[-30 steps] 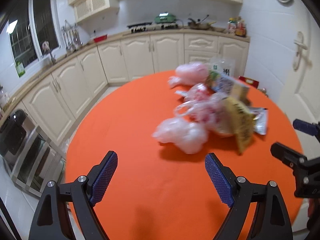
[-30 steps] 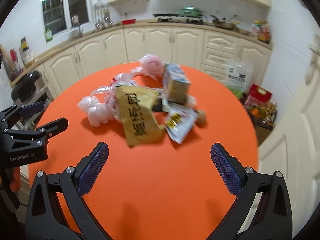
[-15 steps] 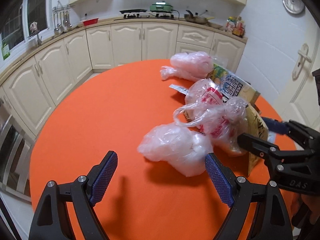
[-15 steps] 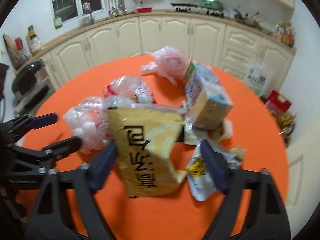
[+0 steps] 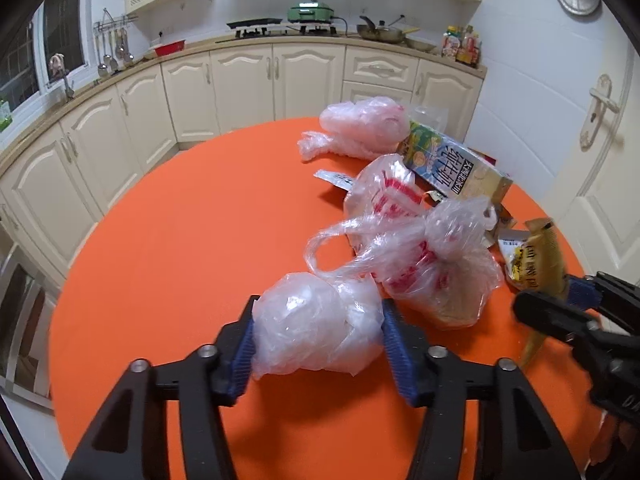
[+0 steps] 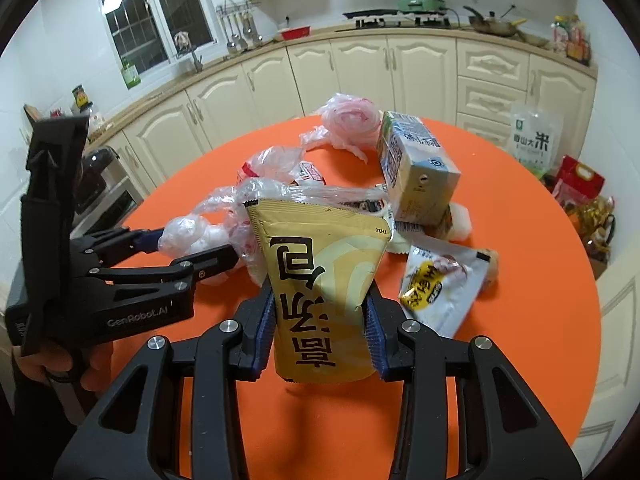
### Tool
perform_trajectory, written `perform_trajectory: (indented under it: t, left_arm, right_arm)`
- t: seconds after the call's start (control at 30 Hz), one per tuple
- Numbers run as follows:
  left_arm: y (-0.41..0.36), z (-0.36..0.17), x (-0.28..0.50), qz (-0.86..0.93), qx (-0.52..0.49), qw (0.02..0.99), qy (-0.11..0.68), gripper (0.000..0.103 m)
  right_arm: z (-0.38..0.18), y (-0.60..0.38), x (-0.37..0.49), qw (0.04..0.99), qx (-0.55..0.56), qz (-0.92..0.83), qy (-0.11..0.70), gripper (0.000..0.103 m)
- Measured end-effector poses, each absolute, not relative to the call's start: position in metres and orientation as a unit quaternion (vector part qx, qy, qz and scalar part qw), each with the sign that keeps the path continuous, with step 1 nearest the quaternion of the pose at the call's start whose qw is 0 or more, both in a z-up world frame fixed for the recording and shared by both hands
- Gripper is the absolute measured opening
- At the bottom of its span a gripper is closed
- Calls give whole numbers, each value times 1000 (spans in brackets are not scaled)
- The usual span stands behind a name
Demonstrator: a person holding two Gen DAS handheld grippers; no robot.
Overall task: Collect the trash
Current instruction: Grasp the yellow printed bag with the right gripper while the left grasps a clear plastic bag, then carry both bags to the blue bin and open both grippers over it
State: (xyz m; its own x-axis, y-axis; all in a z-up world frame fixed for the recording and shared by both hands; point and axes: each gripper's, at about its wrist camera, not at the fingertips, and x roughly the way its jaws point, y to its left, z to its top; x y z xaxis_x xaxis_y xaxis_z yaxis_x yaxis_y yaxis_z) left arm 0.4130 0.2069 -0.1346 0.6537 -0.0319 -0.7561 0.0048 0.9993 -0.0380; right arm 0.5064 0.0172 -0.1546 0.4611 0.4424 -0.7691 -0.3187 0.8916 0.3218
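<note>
At lower centre of each view, the left tongs [image 5: 318, 338] are closing around the white plastic bundle [image 5: 316, 334] while the right tongs [image 6: 321, 330] are closing on the yellow pouch [image 6: 320, 280], each pinching one piece, presumably to lift it off the orange desk [image 5: 180, 240].

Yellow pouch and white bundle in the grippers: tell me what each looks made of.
Yellow pouch: looks like laminated plastic film with a satin finish; crimped top seam, stiff creases, soft sheen. The right gripper is closing on it.

White bundle: apparently thin translucent plastic bag film, glossy; fine wrinkles and highlights. The left gripper is closing on it.
</note>
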Motion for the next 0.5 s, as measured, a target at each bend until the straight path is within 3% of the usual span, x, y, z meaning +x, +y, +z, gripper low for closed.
perform_trajectory:
  t: [0.27,0.5]
  left_arm:
    - [211,-109,354,-7,-27,924,380,49]
    - [167,-81,308,-48,-7,935,351,49]
  right_arm:
    - [-122,2,482,865,92,226,439,37]
    - [-83,-21,439,883,99,211,408,37]
